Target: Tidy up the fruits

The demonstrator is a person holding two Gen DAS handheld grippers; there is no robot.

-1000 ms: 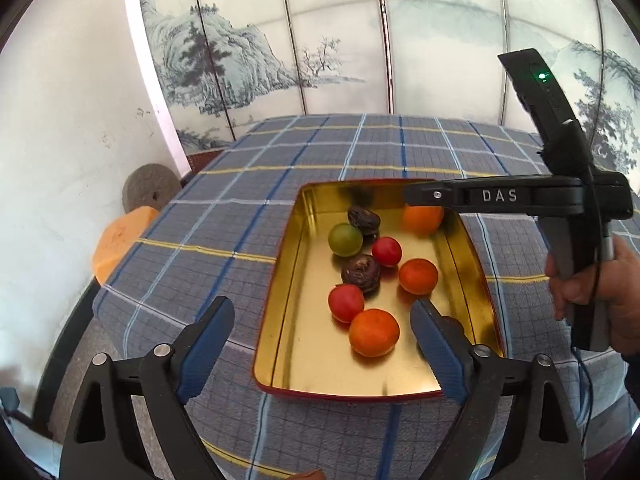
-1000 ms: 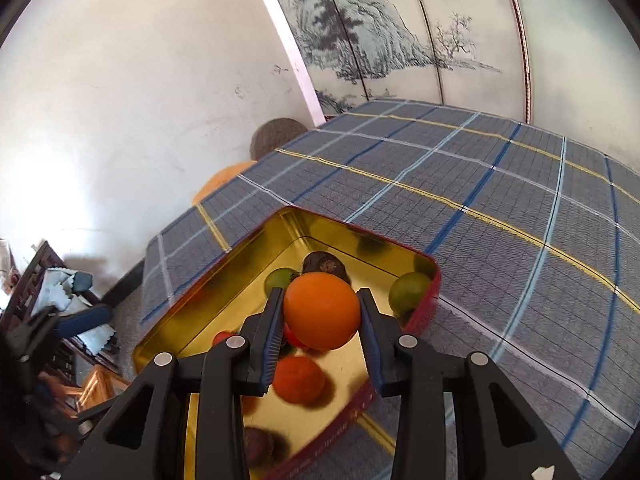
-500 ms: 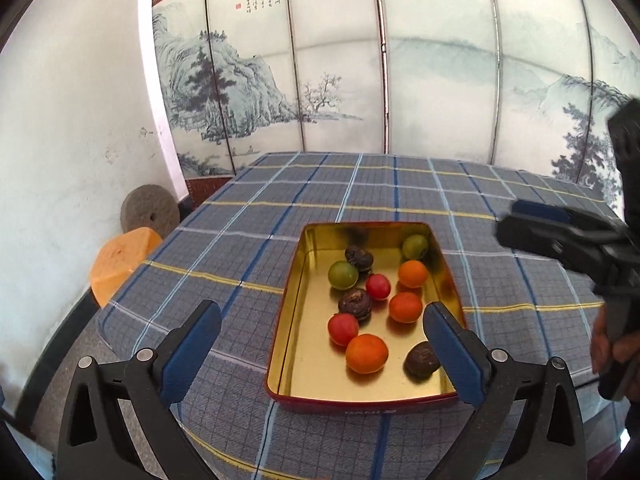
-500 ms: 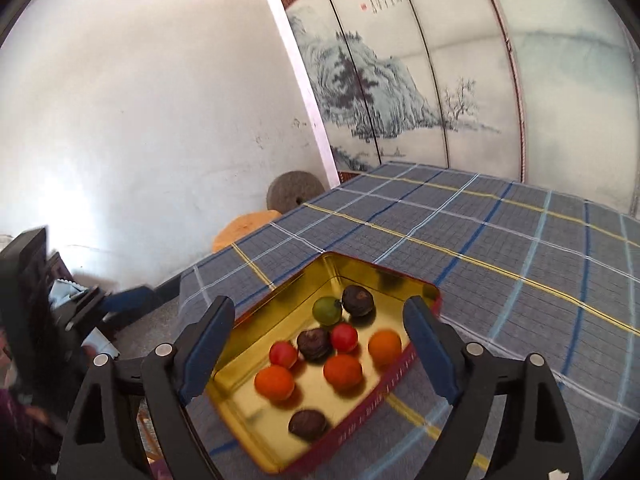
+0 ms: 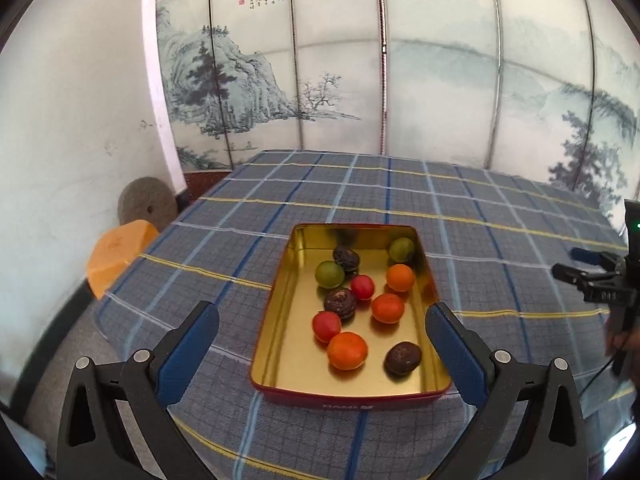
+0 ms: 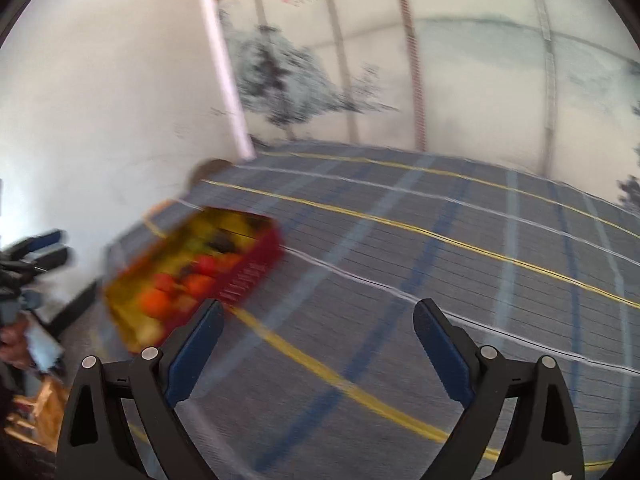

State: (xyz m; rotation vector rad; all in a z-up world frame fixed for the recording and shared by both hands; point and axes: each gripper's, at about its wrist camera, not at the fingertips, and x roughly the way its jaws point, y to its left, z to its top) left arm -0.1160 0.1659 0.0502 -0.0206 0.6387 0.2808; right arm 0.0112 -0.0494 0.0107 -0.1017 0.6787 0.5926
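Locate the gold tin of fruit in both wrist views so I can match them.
Left wrist: the gold tin sits centre, low, between the open jaws of the left gripper, with the fruit sharp.
Right wrist: the tin is at mid left, motion-blurred, red outer wall facing the camera, up and left of the open right gripper.
Shared landmark: the plaid tablecloth.

A folding screen [image 5: 360, 80] painted with ink mountains and pines stands behind the table's [image 5: 360, 188] far edge. A white wall [image 5: 72, 140] runs left, with a round stone disc [image 5: 146, 208] and what looks like an orange stool [image 5: 116, 252] below.
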